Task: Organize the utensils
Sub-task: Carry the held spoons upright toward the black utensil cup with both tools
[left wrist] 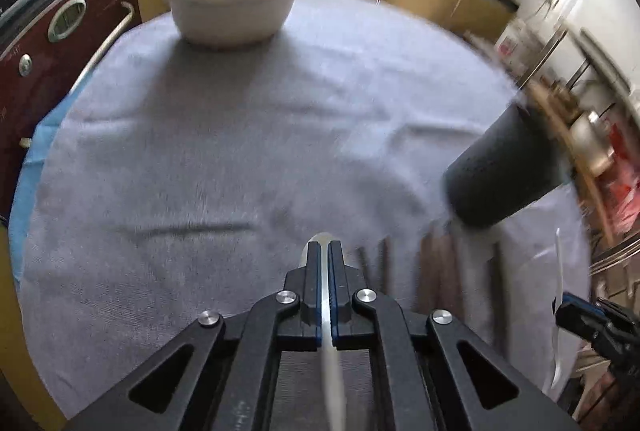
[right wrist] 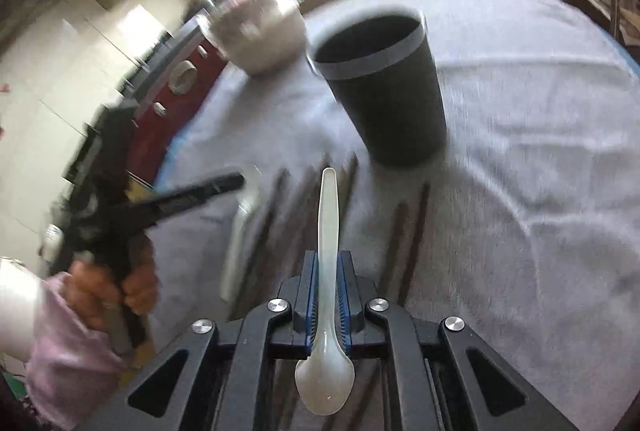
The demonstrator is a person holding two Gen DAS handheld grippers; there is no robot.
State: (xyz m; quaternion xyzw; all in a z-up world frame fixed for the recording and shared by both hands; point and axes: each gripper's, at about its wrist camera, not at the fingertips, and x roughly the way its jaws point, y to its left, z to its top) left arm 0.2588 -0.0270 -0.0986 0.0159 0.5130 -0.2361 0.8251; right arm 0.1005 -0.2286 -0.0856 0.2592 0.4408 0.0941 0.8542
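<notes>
The right gripper (right wrist: 328, 263) has its jaws clamped on a glossy white ceramic spoon (right wrist: 327, 215), handle pointing toward the dark cup (right wrist: 386, 87) on the grey-clothed surface (right wrist: 520, 151). The left gripper (left wrist: 324, 251) pinches a second pale utensil (left wrist: 325, 311). Brown chopsticks (right wrist: 408, 243) lie just beside the spoon.

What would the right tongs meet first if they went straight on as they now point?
Probably the dark cup: the white spoon held in the right tongs points roughly at its lower wall, though depth is unclear.
</notes>
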